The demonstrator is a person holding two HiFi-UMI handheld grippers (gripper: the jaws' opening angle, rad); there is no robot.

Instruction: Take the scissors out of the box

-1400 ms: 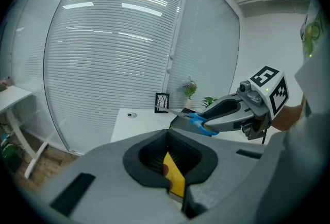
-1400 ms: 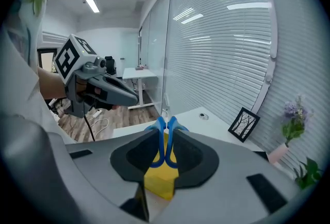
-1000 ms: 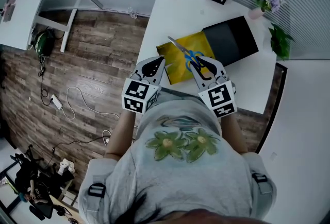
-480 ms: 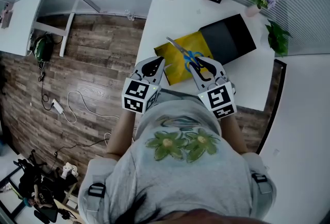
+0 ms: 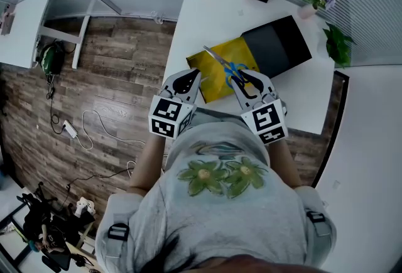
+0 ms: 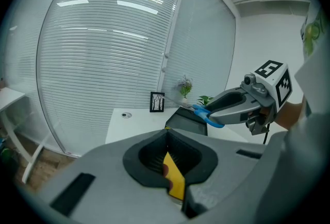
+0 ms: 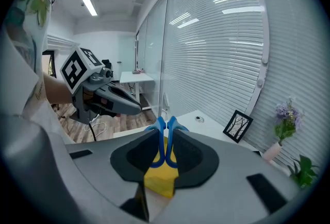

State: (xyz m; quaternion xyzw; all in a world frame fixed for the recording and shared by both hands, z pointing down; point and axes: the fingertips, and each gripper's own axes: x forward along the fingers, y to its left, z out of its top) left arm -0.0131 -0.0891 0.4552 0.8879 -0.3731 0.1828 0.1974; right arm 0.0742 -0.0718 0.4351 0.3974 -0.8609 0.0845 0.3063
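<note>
Head view: the scissors [image 5: 221, 61] sit above the yellow box [image 5: 210, 80] at the frame's centre, on the white table [image 5: 213, 17]. Their blue handles are at the tip of the right gripper [image 5: 244, 77] and the blades point to the upper left. The left gripper [image 5: 188, 76] has its tip at the box's lower left corner. A black panel [image 5: 277, 46] adjoins the box at the upper right.

Left gripper view: the 2 jaws stand nearly together with a thin yellow strip of the box [image 6: 174, 179] between the pads. It looks pinched, likely to steady the box. At the right of the frame, the other gripper carries the blue handles.

Right gripper view: the jaws are narrow and clamp the 2 blue handle loops [image 7: 165, 140] at the centre. The yellow box shows below them, but whether the blades have cleared it I cannot tell.

Handling, as a judgement: the scissors are stiff and light, and the smooth plastic loops could slip or pivot in the pads. The blades are sharp and lever outward. The handles, close to the pivot, are the sound place to hold them.
</note>
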